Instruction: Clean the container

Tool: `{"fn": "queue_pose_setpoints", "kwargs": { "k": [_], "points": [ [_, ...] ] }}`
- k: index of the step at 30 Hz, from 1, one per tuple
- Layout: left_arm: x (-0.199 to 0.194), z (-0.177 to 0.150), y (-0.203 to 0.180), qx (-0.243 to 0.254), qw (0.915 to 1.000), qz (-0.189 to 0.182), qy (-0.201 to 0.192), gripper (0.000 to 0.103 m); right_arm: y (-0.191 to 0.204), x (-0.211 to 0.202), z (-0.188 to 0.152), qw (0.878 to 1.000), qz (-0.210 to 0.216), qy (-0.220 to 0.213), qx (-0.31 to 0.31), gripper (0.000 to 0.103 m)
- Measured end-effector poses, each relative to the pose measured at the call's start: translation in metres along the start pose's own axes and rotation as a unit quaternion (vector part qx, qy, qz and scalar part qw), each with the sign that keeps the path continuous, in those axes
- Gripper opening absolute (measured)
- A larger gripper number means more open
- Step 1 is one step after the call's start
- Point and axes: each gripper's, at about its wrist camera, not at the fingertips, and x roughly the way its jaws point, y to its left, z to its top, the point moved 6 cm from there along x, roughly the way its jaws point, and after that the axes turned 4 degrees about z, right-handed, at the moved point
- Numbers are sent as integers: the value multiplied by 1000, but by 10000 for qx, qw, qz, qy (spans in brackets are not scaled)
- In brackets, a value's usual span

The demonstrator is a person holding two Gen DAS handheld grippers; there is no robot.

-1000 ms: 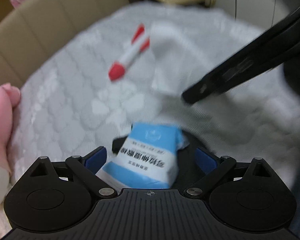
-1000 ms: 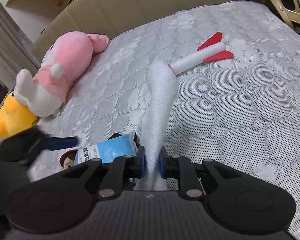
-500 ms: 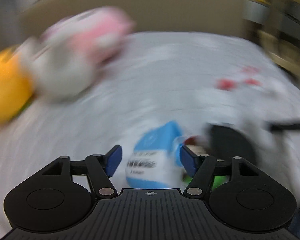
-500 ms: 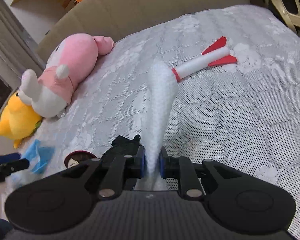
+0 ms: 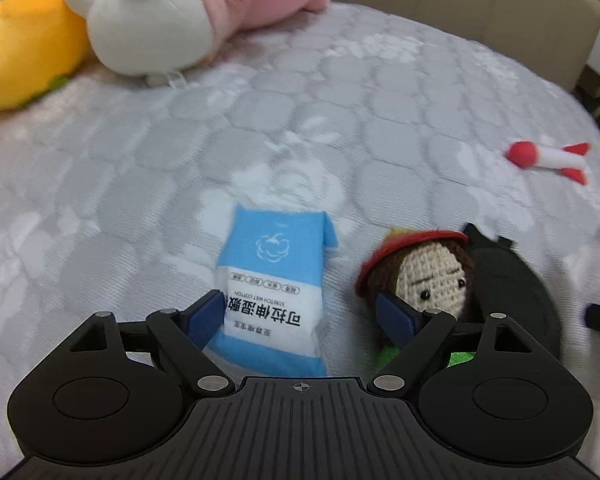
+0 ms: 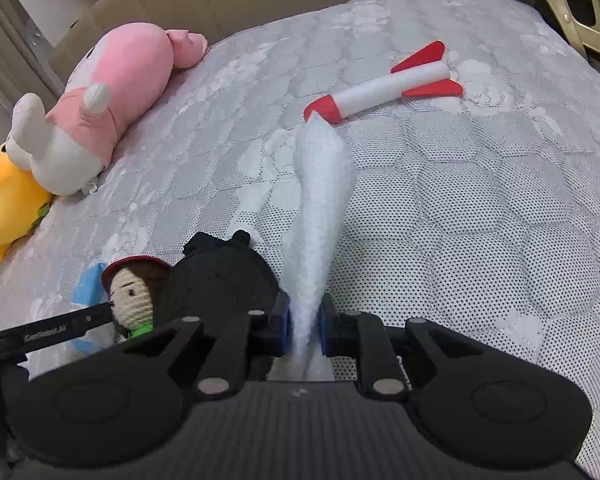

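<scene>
A blue and white wipes packet lies on the grey quilted mattress, between the open jaws of my left gripper, which does not grip it. A crocheted doll with a red hat and a black round container lie just right of it; both show in the right wrist view, the doll and the container. My right gripper is shut on a white wipe that stands up from the jaws. My left gripper's finger reaches to the doll.
A pink and white plush and a yellow plush lie at the far left by the beige headboard. A red and white foam rocket lies on the mattress to the far right. A chair stands beyond the bed.
My left gripper swung left and settled, jaws now open around the wipes packet beside the doll. The packet has moved left off the black container. My right gripper keeps its hold on the wipe.
</scene>
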Motion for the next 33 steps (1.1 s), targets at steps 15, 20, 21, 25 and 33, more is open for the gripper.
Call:
{"fn": "queue_pose_setpoints", "kwargs": {
  "k": [15, 20, 21, 25, 33],
  "points": [
    [-20, 3, 17, 874, 9905, -639, 843, 96, 20, -23, 3, 9975, 317, -462, -419, 18],
    [-20, 20, 72, 254, 9981, -348, 444, 101, 93, -32, 3, 9863, 1361, -457, -818, 12],
    [-13, 20, 77, 85, 9977, -411, 530, 101, 108, -22, 2, 9836, 1647, -254, -685, 12],
    [11, 9, 81, 200, 9944, -430, 947, 101, 159, 39, -7, 9784, 1979, 494, -321, 12],
    [-5, 18, 72, 456, 9945, -749, 568, 100, 155, 61, -19, 9900, 1011, 766, -619, 17]
  ]
}}
